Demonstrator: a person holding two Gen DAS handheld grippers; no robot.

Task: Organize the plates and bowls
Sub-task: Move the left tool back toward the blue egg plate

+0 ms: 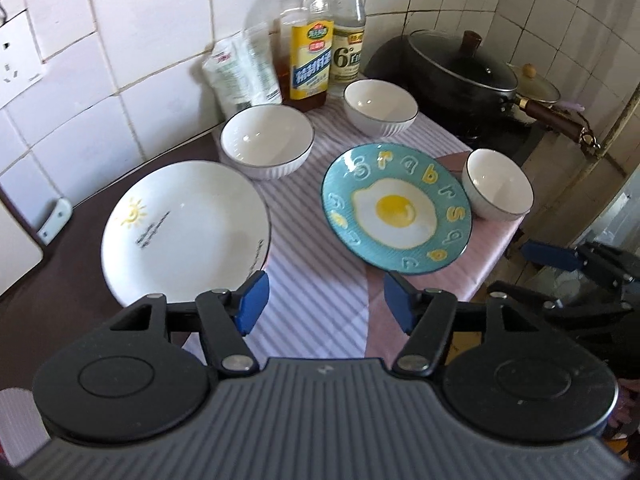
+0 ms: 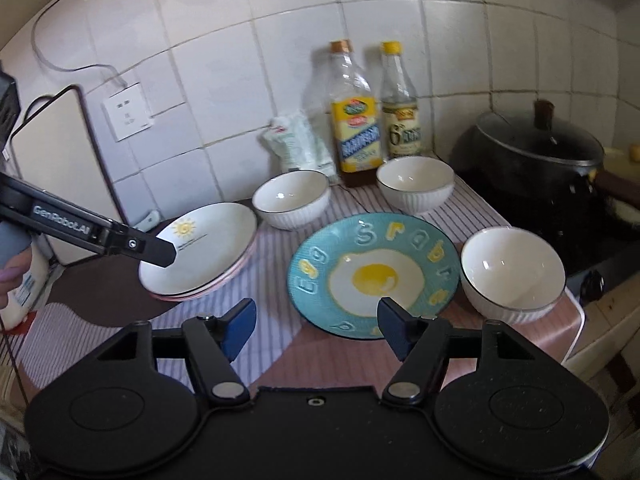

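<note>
A white plate with a sun drawing [image 1: 184, 232] [image 2: 200, 252] tops a small stack of plates at the left of the counter. A teal plate with a fried-egg picture [image 1: 396, 208] [image 2: 372, 272] lies in the middle. Three white ribbed bowls stand around it: back left [image 1: 267, 142] [image 2: 292, 199], back middle [image 1: 380, 108] [image 2: 416, 184], right [image 1: 498, 184] [image 2: 514, 276]. My left gripper [image 1: 326, 306] is open and empty, above the cloth between the two plates. My right gripper [image 2: 316, 330] is open and empty, before the teal plate's near edge.
Two bottles [image 1: 308, 40] [image 1: 350, 36] and a white bag [image 1: 240, 72] stand against the tiled wall. A black lidded pot [image 1: 460, 68] [image 2: 540, 148] sits on the stove at right. The counter's edge runs just right of the right bowl. A cutting board [image 2: 56, 168] leans at left.
</note>
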